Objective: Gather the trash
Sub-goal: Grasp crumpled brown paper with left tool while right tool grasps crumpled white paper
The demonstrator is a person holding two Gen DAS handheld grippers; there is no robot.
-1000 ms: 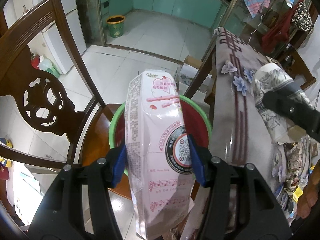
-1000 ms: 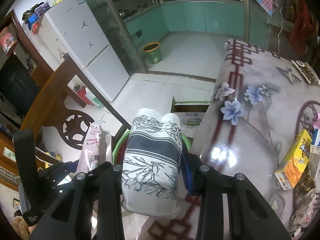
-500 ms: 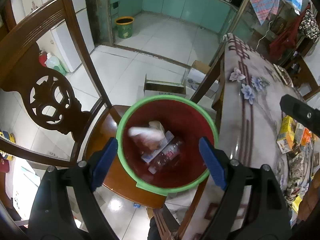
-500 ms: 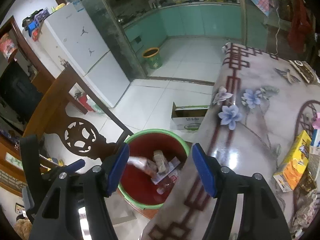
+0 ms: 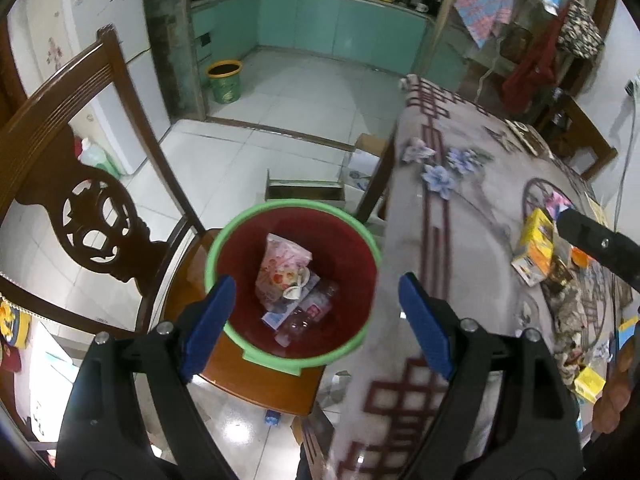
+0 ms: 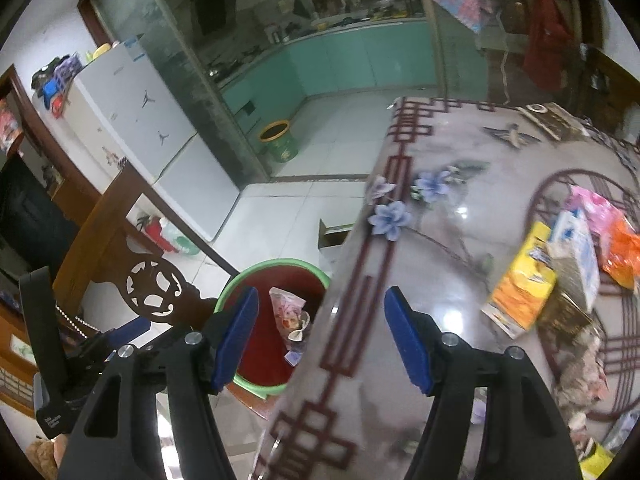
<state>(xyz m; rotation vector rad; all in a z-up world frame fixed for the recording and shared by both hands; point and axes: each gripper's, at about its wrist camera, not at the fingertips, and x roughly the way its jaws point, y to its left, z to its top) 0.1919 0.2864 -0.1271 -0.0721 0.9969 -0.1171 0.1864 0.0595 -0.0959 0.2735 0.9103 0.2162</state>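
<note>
both grippers empty above the bin

the left gripper hangs over the red bin with a green rim, its blue pads spread wide and nothing between them. the bin stands on the seat of a wooden chair, just beside the table edge. inside it lie a pink snack bag, a clear plastic bottle and a few smaller scraps. the right gripper is likewise released and empty, hovering over the table's near edge. further along the flowered tablecloth, well apart from the bin, sit a yellow box and a heap of other wrappers.
</note>
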